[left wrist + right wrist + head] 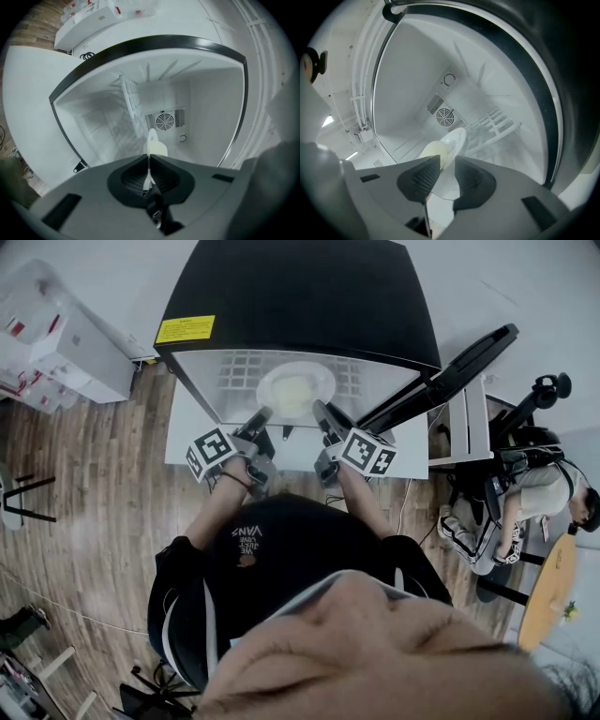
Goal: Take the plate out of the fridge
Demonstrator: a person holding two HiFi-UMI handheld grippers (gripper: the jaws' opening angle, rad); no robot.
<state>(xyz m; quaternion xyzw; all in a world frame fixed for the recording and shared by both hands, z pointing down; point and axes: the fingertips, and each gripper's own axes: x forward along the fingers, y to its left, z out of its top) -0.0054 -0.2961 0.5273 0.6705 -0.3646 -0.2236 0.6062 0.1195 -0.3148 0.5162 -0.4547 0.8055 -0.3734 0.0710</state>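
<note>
A white plate (pixel 293 390) carrying a pale yellow lump of food (pixel 292 388) lies inside the open fridge (pixel 300 296) on its wire shelf. My left gripper (pixel 263 415) reaches in at the plate's near left rim. In the left gripper view the plate (pixel 151 140) stands edge-on, and the left gripper (pixel 149 159) is shut on its thin rim. My right gripper (pixel 321 410) reaches in at the near right rim. In the right gripper view the plate (pixel 457 138) and food (pixel 433 151) sit between the jaws of the right gripper (pixel 446 161), which stand apart around the rim.
The fridge door (pixel 450 381) hangs open to the right. A wire rack (pixel 497 124) and a round fan vent (pixel 164 121) line the back of the fridge. White boxes (pixel 66 343) sit on the left, and a seated person (pixel 534 493) is on the right.
</note>
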